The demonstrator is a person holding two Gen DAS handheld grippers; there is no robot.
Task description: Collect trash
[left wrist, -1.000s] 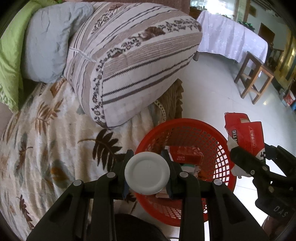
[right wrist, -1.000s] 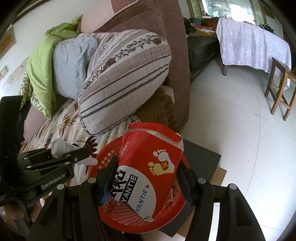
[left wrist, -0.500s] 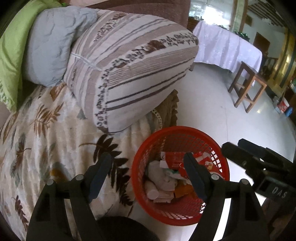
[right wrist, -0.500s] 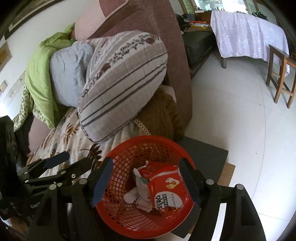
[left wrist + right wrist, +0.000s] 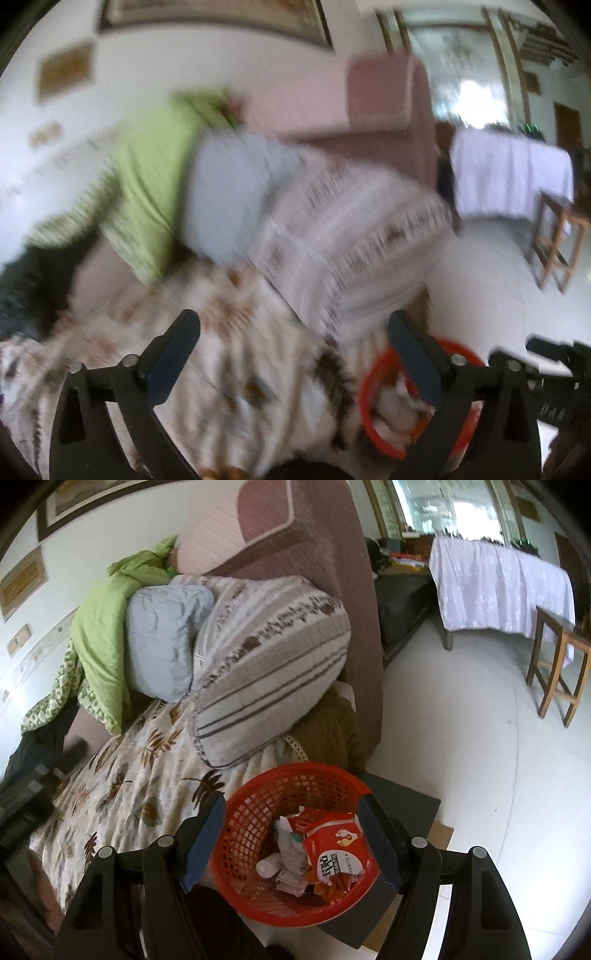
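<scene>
A red mesh basket (image 5: pixel 255 834) stands on the floor beside the bed and holds a red YANTIE packet (image 5: pixel 338 856), a small white bottle (image 5: pixel 267 866) and crumpled paper. My right gripper (image 5: pixel 291 843) is open and empty above the basket. My left gripper (image 5: pixel 293 356) is open and empty over the leaf-print bedspread (image 5: pixel 236 376); this view is blurred, with the basket (image 5: pixel 369 402) at its lower right. The right gripper shows at that view's right edge (image 5: pixel 554 369).
A striped pillow (image 5: pixel 273 664), a grey pillow (image 5: pixel 162 642) and a green quilt (image 5: pixel 99 635) lie on the bed. A dark mat (image 5: pixel 406 805) is under the basket. A wooden stool (image 5: pixel 557 664) and a cloth-covered table (image 5: pixel 498 587) stand on the white floor.
Both grippers have lifted away from the basket after dropping the white bottle and the red packet into it. The left gripper has swung up and left over the bed.
</scene>
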